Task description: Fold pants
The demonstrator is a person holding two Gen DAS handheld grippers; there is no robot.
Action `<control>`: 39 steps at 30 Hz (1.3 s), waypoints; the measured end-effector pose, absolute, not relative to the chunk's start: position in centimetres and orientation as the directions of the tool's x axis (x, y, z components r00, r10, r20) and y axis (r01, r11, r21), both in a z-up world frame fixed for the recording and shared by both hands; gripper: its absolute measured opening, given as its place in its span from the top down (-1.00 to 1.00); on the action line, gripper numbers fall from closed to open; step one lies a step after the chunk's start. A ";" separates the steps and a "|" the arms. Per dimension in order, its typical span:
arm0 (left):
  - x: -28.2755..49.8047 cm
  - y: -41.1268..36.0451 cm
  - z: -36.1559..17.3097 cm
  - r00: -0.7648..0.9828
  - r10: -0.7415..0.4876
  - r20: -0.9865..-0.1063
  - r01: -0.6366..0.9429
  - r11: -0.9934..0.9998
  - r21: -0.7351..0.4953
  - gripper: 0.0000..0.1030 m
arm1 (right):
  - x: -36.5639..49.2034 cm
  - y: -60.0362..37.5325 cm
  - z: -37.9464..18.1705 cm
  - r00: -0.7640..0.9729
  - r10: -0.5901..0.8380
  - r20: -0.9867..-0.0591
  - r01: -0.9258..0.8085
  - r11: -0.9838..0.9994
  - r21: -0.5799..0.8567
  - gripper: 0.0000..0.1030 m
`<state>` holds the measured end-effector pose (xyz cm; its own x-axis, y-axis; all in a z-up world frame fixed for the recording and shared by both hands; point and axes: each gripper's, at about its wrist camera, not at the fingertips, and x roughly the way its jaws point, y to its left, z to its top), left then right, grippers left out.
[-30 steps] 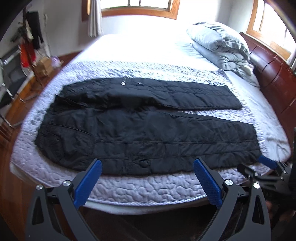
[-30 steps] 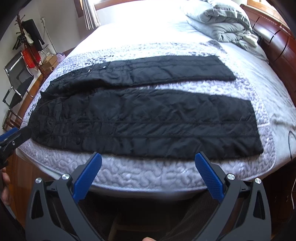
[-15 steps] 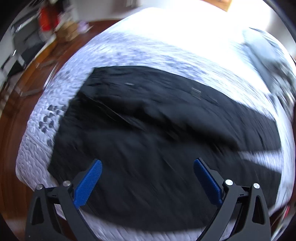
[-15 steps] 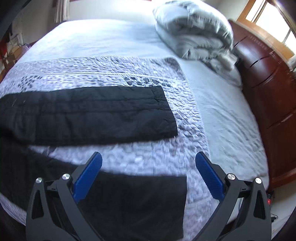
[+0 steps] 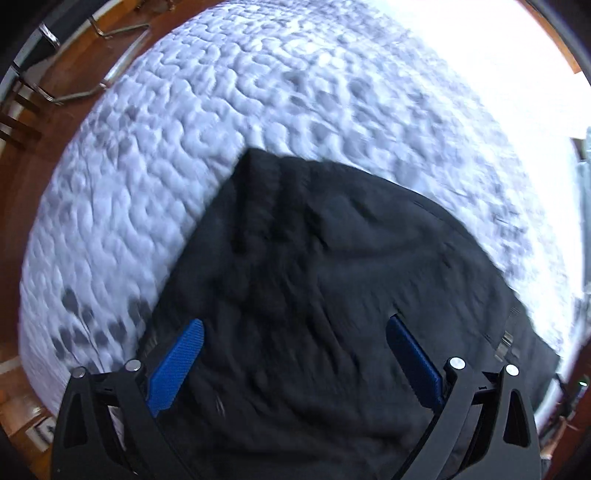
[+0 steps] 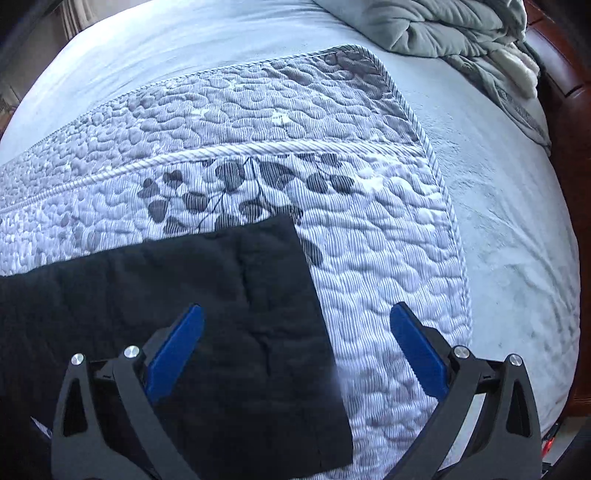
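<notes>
Reach step: we hold both grippers, left [image 5: 295, 354] and right [image 6: 295, 339], jaws spread empty over the black quilted pants [image 6: 207, 302]; next, pinch waistband and hem.

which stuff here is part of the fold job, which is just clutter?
Job:
black pants
left gripper, open over the pants
right gripper, open over the leg end

Lying about:
quilted bedspread
grey duvet
chair legs on the floor

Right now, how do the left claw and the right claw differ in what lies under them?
The left claw hangs wholly over the pants; the right claw straddles the pants' hem edge, with one finger over the quilt. The left view is blurred, the right sharp. Both are open and hold nothing.
</notes>
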<state>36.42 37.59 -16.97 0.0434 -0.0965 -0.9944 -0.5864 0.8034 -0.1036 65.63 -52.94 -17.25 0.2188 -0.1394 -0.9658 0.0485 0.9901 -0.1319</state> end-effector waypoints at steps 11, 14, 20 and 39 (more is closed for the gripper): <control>41.2 35.7 -19.7 -0.044 -0.035 -0.998 -0.521 0.854 -0.007 -0.94 | 69.2 -56.0 -20.4 0.233 0.011 -0.973 0.130 0.991 0.042 -0.95; 41.1 35.7 -19.8 -0.035 -0.030 -0.999 -0.504 0.864 -0.008 -0.91 | 69.5 -56.9 -20.2 0.240 0.034 -0.970 0.139 0.988 0.069 -0.95; 42.1 33.6 -19.5 -0.021 -0.031 -0.999 -0.456 0.890 -0.018 -0.10 | 69.8 -56.5 -20.4 0.224 0.032 -0.974 0.095 0.994 0.054 -0.95; 43.3 27.5 -16.3 0.162 -0.121 -0.979 -0.406 0.897 -0.177 0.82 | 64.9 -51.5 -16.0 0.455 -0.027 -0.890 -0.100 0.992 -0.081 0.77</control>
